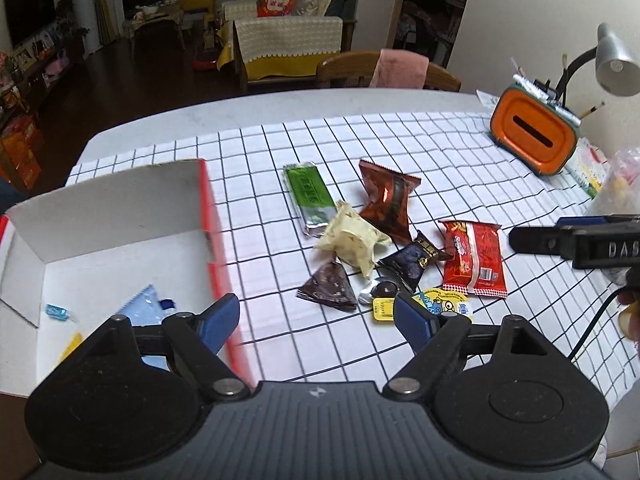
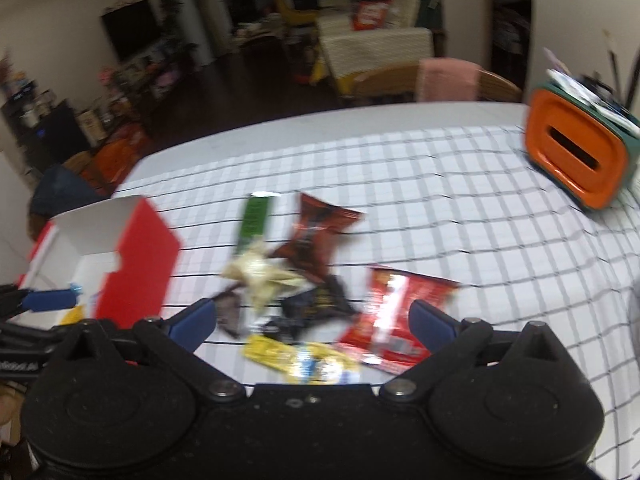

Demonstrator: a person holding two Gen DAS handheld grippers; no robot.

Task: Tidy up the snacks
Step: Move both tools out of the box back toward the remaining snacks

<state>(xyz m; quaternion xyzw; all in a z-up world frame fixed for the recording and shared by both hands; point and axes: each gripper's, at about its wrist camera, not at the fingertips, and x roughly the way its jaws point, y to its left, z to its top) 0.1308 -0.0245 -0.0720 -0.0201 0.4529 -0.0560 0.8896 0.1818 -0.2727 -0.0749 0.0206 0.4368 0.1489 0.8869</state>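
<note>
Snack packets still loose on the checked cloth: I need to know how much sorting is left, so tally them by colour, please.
Green: 1
Red or red-brown: 2
Cream: 1
Dark, black or brown: 3
Yellow: 2
Total: 9

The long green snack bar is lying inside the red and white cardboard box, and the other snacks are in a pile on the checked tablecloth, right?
Not quite. The long green snack bar lies on the checked tablecloth beside the other snacks, outside the red and white cardboard box. The left wrist view shows it clearly. The pile is indeed on the cloth.
</note>
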